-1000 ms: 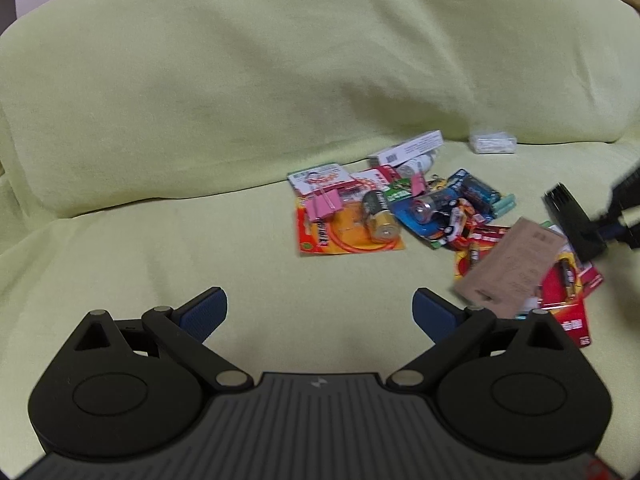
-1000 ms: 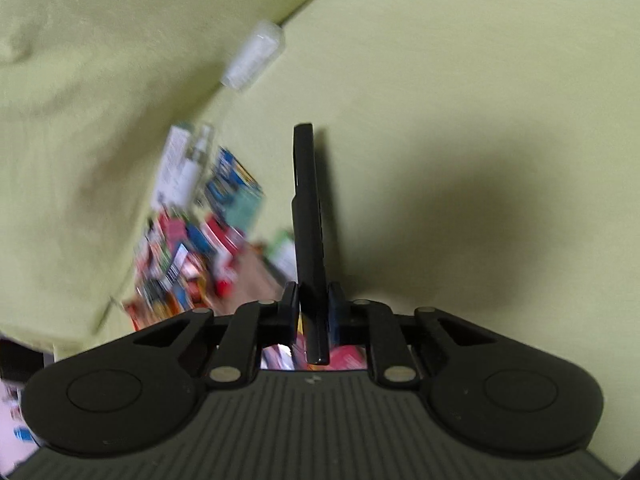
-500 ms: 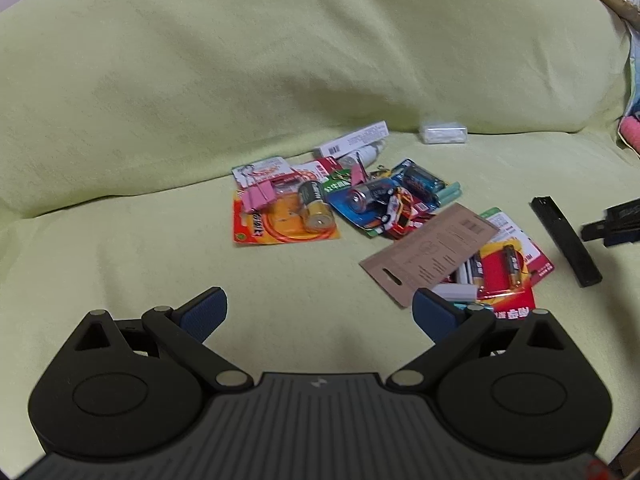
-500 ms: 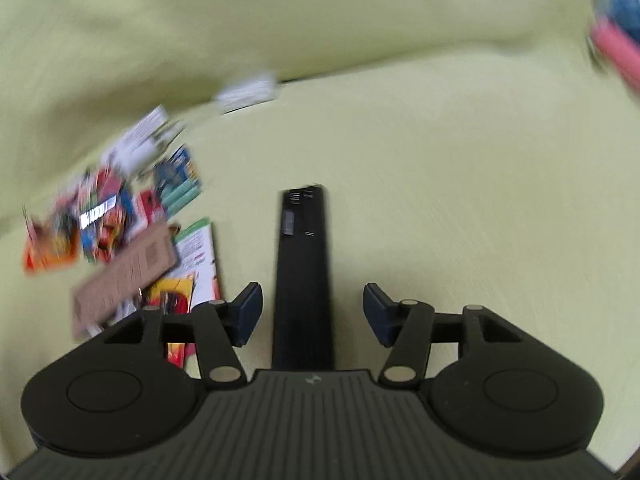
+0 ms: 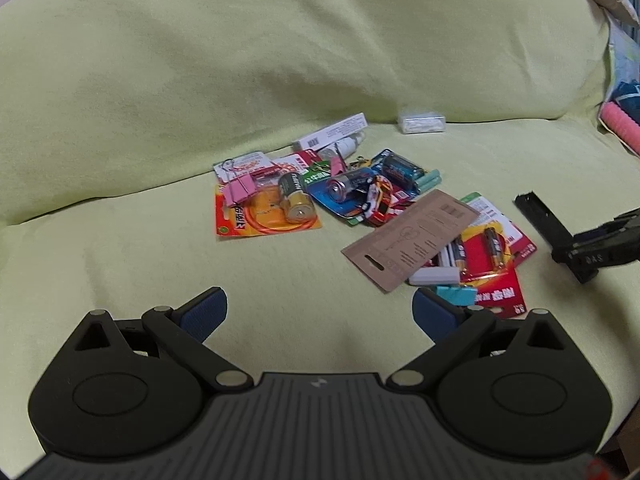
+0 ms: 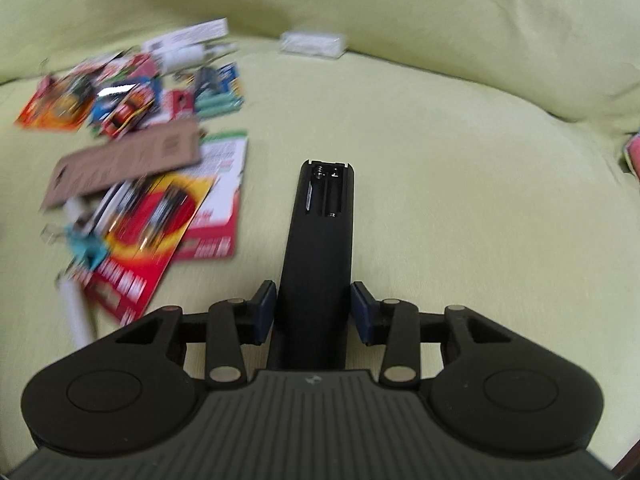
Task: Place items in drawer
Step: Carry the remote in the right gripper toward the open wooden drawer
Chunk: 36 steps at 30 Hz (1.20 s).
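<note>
The whole scene is carried by a sofa draped in a yellow-green cover point(image 5: 120, 240), whose seat serves as the sorting surface; no drawer is seen in either view, so the destination for the items cannot be located.

A loose heap of small goods is spread across the middle of the seat, presumably tipped out together for sorting. Its largest piece, a brown cardboard hang card point(image 5: 412, 236), is laid printed side up across a red battery blister pack point(image 5: 492, 256), in which slim cells are sealed. To the left, an orange battery card point(image 5: 260, 216) is seen with a fat gold-and-black cell point(image 5: 295, 202) and a pink binder clip point(image 5: 239, 192) resting on it. A blue blister pack point(image 5: 344, 196) holds a silver-ended cell, and a toy car point(image 5: 378, 200) lies just beside it. A small clear box point(image 5: 422, 121) is set well apart, against the backrest.

The black remote control point(image 6: 316, 264) lies flat on the seat to the right of the heap, back upward, its battery compartment point(image 6: 326, 192) uncovered and seemingly empty of cells.

The right gripper point(image 6: 314, 312) is placed astride the remote's near end, pads parted, narrow gaps visible on both sides, so nothing is clamped. The left gripper point(image 5: 320, 312) is held wide apart above bare cover, gripping nothing.
</note>
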### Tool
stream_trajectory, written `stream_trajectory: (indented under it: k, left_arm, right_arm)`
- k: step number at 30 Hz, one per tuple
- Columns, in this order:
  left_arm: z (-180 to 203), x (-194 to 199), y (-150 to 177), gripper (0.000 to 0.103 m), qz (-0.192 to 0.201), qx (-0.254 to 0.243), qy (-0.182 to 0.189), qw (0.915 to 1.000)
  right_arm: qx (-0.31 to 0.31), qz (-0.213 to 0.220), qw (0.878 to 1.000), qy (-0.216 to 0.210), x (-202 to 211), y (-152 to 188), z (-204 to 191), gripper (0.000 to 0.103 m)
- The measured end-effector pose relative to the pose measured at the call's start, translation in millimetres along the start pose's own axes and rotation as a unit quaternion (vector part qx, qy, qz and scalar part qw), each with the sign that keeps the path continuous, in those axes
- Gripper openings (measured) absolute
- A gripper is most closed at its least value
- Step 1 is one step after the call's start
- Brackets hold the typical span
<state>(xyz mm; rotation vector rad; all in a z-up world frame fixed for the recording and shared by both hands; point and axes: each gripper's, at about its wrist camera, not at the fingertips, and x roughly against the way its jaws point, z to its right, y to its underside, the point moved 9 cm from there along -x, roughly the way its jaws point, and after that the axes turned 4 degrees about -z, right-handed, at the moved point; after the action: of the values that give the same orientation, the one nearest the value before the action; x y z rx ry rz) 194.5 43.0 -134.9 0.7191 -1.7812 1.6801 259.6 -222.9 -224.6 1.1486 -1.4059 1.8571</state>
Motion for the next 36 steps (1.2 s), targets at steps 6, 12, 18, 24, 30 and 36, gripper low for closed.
stream_trajectory:
  k: [6, 12, 18, 24, 30, 36]
  left_arm:
    - [-7, 2, 7, 0.100, -0.014, 0.008, -0.011, 0.9998]
    - [-14, 9, 6, 0.100, -0.013, 0.015, -0.022, 0.9996]
    - [-6, 12, 3, 0.100, -0.014, 0.015, -0.012, 0.9997]
    - [5, 18, 1, 0.100, -0.010, 0.006, -0.002, 0.9999]
    - [26, 21, 3, 0.100, -0.012, 0.001, 0.029, 0.9995]
    - [62, 25, 8, 0.100, -0.019, -0.024, 0.060, 0.9977]
  right_arm:
    - [0.007, 0.009, 1.000, 0.022, 8, 16, -7, 0.040]
    - [-0.013, 0.029, 0.999, 0.031, -3, 7, -11, 0.042]
    - [-0.041, 0.025, 0.999, 0.009, 4, 10, -11, 0.035]
    - [-0.181, 0.006, 0.979, -0.099, 15, 24, 2, 0.035]
    - [-0.307, 0.003, 0.933, -0.189, 32, 48, 8, 0.035]
    - [-0.362, 0.015, 0.904, -0.225, 57, 67, 18, 0.035]
